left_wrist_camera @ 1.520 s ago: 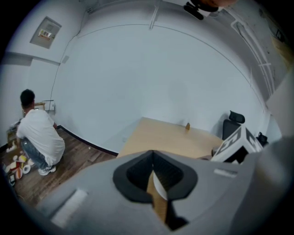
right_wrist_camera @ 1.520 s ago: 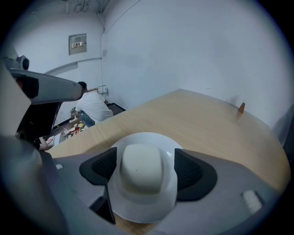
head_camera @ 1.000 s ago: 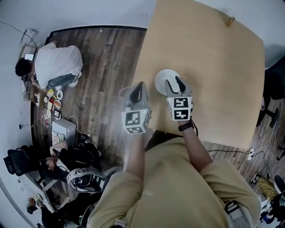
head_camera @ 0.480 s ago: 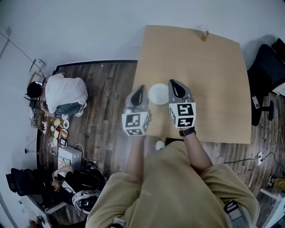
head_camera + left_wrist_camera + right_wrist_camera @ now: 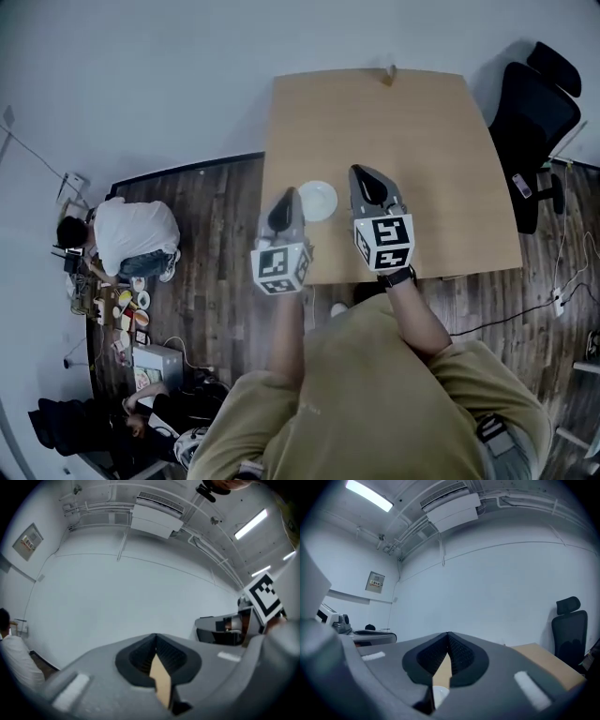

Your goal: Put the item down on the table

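Your right gripper (image 5: 367, 181) has come off the white plate (image 5: 318, 200) near the left edge of the table (image 5: 431, 141). It and your left gripper (image 5: 286, 204) are closed, empty. An office chair (image 5: 534, 98) flanks the far right corner.

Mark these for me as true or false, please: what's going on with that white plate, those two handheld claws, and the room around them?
1. The white plate lies on the wooden table, between the two grippers. True.
2. The left gripper is clamped on the plate. False: its jaws are closed on nothing, and the plate sits free on the table.
3. A black office chair stands near the table's far right corner. True.
4. The right gripper has its jaws spread wide. False: they are together, with nothing held.
5. The table is crowded with dishes. False: only the plate and one small object at the far edge show.
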Demonstrator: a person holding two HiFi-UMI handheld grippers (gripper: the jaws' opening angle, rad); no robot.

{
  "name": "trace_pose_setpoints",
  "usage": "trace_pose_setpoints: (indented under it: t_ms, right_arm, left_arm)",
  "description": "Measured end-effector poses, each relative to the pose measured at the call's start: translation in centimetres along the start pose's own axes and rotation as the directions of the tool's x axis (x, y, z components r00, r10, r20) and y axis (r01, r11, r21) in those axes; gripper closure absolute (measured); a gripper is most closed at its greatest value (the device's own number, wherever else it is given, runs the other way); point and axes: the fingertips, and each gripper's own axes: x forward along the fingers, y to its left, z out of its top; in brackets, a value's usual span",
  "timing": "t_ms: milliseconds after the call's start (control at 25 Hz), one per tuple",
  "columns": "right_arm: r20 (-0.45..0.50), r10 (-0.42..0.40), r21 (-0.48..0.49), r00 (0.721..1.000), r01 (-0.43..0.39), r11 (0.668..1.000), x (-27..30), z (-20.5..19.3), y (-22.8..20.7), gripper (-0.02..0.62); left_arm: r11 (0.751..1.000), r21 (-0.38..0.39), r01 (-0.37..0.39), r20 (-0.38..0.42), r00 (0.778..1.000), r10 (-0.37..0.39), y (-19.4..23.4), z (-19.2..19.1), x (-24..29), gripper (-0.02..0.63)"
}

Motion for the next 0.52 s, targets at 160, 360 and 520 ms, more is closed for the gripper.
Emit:
trace_pose_setpoints:
  t_ms: [160, 360, 520]
  right_arm:
    - [0.009, -0.016, -0.006, 1.000, 0.016, 1.000, -2.2, 0.6, -2.9, 0.591]
    - [0.013, -0.041, -0.020, 0.999, 0.041, 0.999, -5.8, 2.2, -7.8, 0.589]
    - [-0.012, -0.042, -0.033, 0.999, 0.041, 0.999, -9.6, 2.1, -11.8, 0.590]
  left_arm:
    - [1.000, -0.024, -0.001, -0.005, 1.000, 0.001, -2.4, -0.5, 0.6, 0.604]
    - [0.999, -0.037, 0.019, 0.008, 1.000, -0.018, -8.0, 1.0, 2.0, 0.604]
    - [0.998, -0.048, 0.049, 0.014, 0.999, -0.049, -14.1, 1.5, 3.0, 0.604]
